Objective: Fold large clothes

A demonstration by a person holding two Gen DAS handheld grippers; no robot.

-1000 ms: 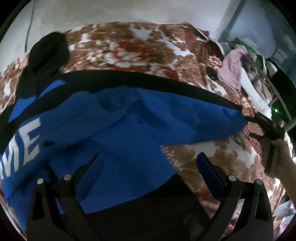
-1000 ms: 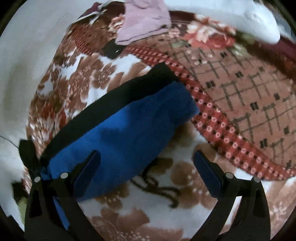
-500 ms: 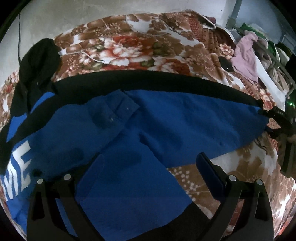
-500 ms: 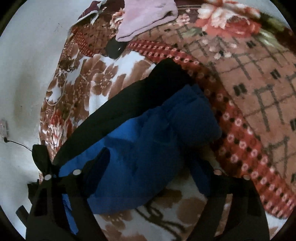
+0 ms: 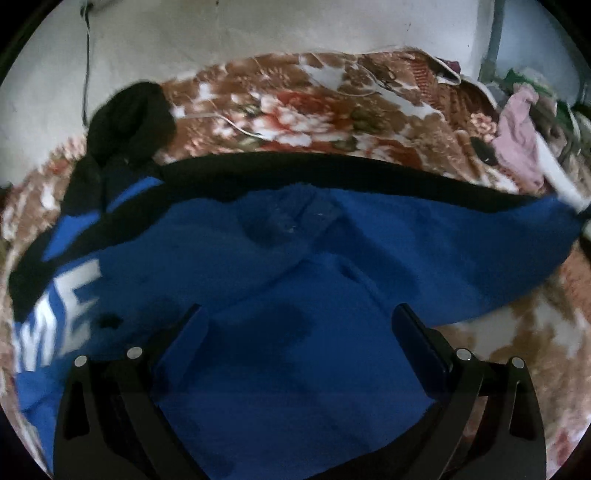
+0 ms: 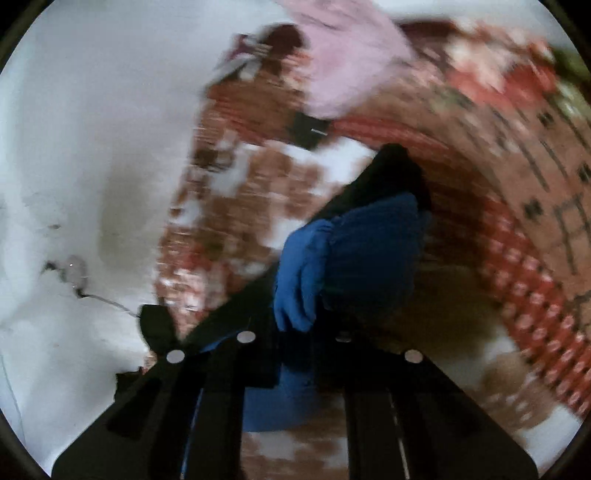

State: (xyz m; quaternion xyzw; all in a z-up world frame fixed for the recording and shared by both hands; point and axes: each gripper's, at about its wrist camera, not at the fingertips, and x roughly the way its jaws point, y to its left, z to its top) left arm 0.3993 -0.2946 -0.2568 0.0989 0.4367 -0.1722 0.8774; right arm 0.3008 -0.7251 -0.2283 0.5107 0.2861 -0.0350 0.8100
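Note:
A large blue and black hooded garment (image 5: 303, 266) with white letters lies spread across a floral blanket (image 5: 295, 107). Its black hood (image 5: 129, 118) is at the far left. My left gripper (image 5: 297, 332) is open, hovering over the garment's blue body, holding nothing. My right gripper (image 6: 295, 325) is shut on the blue end of the sleeve (image 6: 354, 258), which bunches up between its jaws. The sleeve stretches to the right edge of the left wrist view.
A pink cloth (image 5: 517, 136) and a small black object (image 5: 484, 149) lie at the bed's far right; they also show in the right wrist view as pink cloth (image 6: 351, 59) and black object (image 6: 310, 127). A white wall (image 5: 258, 26) runs behind the bed.
My right gripper closed from open onto the sleeve end and lifted it. My left gripper stayed open and tilted up, showing more of the wall.

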